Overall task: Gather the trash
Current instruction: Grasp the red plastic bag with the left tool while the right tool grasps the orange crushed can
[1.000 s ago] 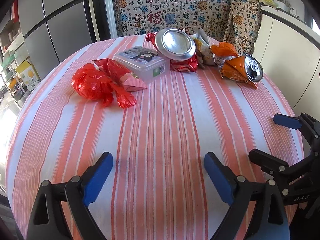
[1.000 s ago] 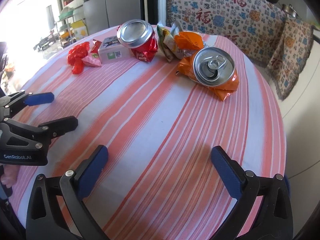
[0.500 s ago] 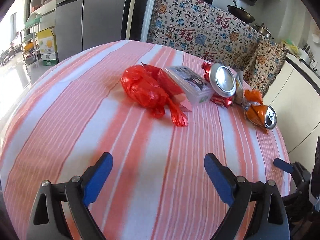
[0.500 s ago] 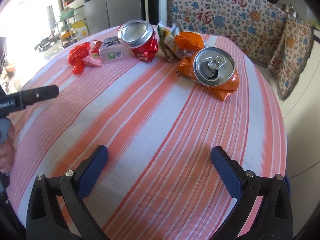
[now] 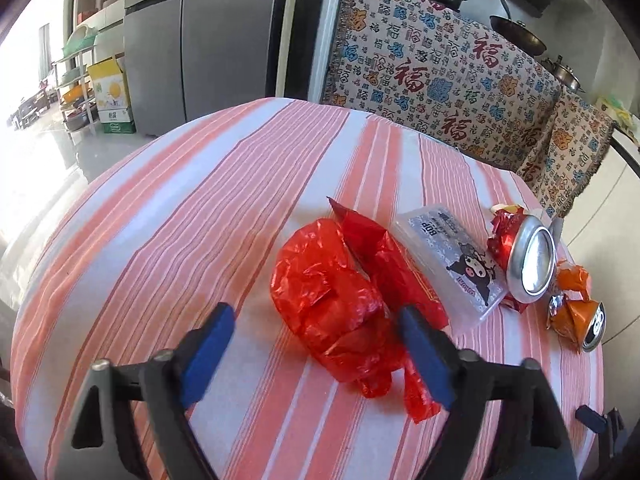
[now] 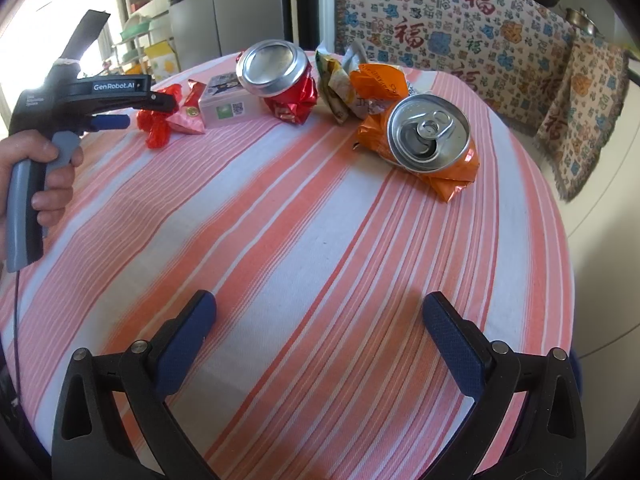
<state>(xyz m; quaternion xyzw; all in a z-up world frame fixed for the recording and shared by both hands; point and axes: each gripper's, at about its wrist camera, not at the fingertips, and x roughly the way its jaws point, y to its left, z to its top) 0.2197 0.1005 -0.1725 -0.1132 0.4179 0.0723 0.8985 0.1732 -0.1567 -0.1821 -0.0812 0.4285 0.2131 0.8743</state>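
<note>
A crumpled red plastic bag point(image 5: 332, 304) lies on the striped tablecloth point(image 5: 168, 240). My left gripper point(image 5: 314, 312) hovers over the bag's near end, and its jaws are closing with the bag between them. The right pad point(image 5: 424, 356) overlaps the bag's edge, while the left pad point(image 5: 208, 340) stands apart from it. Beside the bag lie a red wrapper point(image 5: 384, 268), a clear lidded box point(image 5: 452, 264), a crushed red can point(image 5: 528, 260) and a crushed orange can point(image 6: 428, 136). My right gripper point(image 6: 319, 300) is open over bare cloth near the table's front edge.
Crumpled snack wrappers point(image 6: 340, 84) sit between the two cans. A person's hand point(image 6: 44, 176) holds the left gripper's handle. Behind the table stand patterned fabric-covered seats point(image 5: 440, 80), a grey fridge point(image 5: 208, 40) and a cardboard box point(image 5: 112, 96). The round table's edge point(image 6: 560, 240) curves off at the right.
The left gripper swung left and forward across the table to the red bag, rolled somewhat, and its jaws have narrowed. The right gripper has stayed in place.
</note>
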